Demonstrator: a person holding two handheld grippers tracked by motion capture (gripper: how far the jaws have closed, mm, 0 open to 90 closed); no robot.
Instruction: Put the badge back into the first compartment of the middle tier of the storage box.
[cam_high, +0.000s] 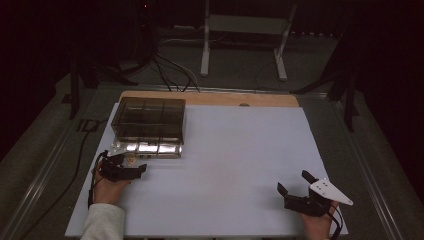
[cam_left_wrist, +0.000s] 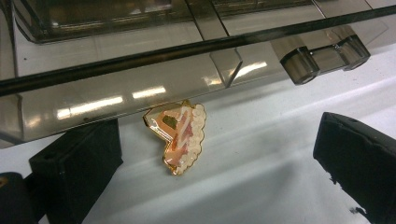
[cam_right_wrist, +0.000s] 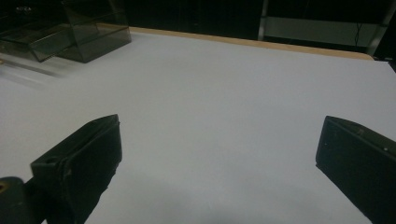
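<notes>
- The left tool (cam_high: 131, 169) is seen in the high view at the left edge of the white worktop (cam_high: 235, 165), held by a hand (cam_high: 107, 187) in a light sleeve. Its jaws are set wide apart and nothing is gripped.
- A small pink-and-gold pin (cam_left_wrist: 180, 136) is shown lying flat on the worktop between the left tool's jaws in the left gripper view, touching neither jaw. In the high view it is reduced to a pale speck (cam_high: 131, 160) whose design cannot be made out.
- The smoked transparent compartment box (cam_high: 150, 120) is located just beyond the pin. Its open lid (cam_left_wrist: 121, 88) is seen just beyond the pin in the left gripper view, and the box is cut off at the frame top.
- The right tool (cam_high: 296, 184) is held low at the right, well apart from the box. Its jaws are spread wide over bare worktop and nothing is held.
</notes>
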